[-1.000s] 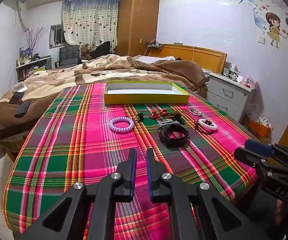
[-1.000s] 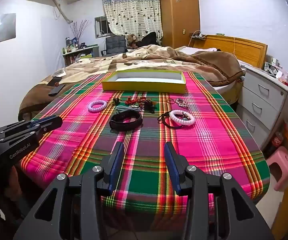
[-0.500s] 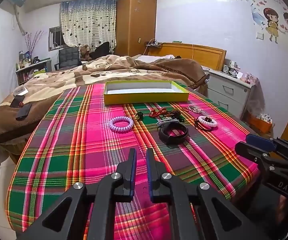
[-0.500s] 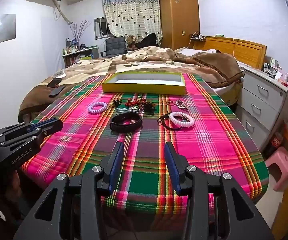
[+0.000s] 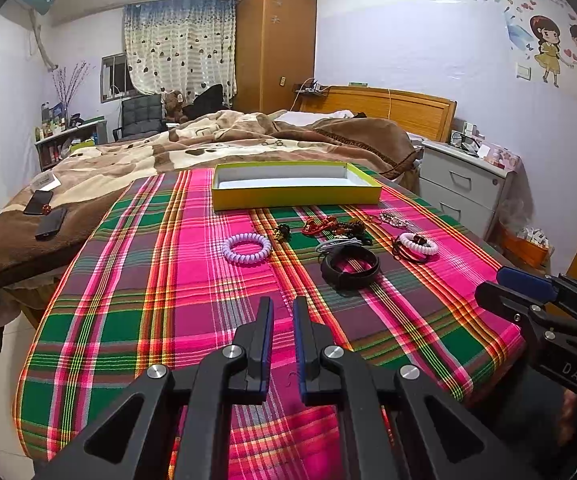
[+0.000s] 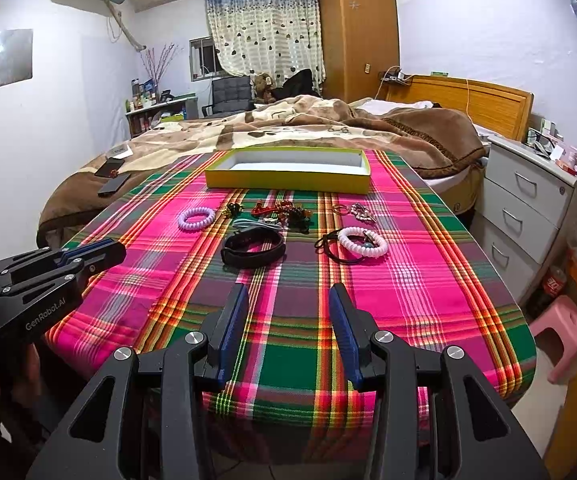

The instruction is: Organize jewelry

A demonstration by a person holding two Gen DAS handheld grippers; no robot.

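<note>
Left gripper [image 5: 283, 308] held low, fingers pointing forward and slightly downward, jaws parted by a narrow gap with nothing between them; right gripper [image 6: 287, 294] held alongside at similar tilt, jaws standing wide apart and empty, blue pads [image 6: 235, 324] facing inward

On the tabletop [image 6: 428, 304], a strap [image 6: 253, 246] lies ahead of the right claw [image 6: 288, 312], bracelets [image 6: 362, 241] right of it, box [image 6: 288, 180] beyond.

A home bedroom: a blanket-covered bed [image 6: 328, 128], wooden wardrobe [image 6: 358, 32], curtained window [image 6: 264, 36] and bedside drawers [image 6: 528, 200].
</note>
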